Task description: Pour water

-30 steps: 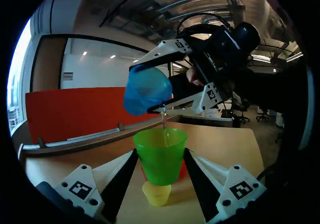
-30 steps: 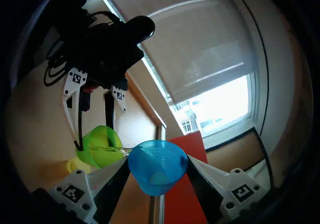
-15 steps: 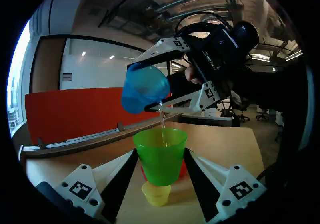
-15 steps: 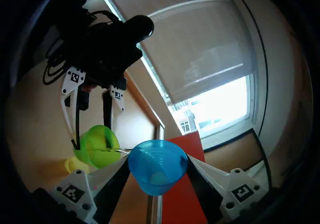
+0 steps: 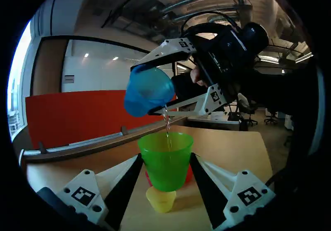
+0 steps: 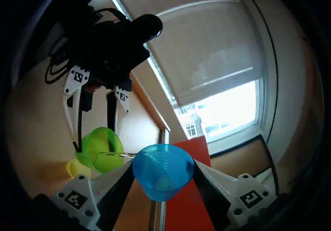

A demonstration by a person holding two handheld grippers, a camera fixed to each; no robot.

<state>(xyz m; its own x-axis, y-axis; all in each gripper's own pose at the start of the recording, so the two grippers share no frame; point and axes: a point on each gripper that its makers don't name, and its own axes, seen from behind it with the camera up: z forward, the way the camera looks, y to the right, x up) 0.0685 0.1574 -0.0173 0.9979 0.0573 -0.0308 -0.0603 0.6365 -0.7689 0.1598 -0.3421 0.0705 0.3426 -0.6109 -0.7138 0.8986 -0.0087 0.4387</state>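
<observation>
— Where is the water (image 5: 166,125)?
— It is poured from the tilted blue cup (image 5: 147,92), clamped by the right gripper (image 6: 163,165), into the green cup (image 5: 165,169), clamped by the left gripper (image 5: 165,158).

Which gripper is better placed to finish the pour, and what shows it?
Right. The right gripper holds the blue cup tilted above the green cup, with a thin stream of water falling in. The left gripper only steadies the green cup upright below.
</observation>
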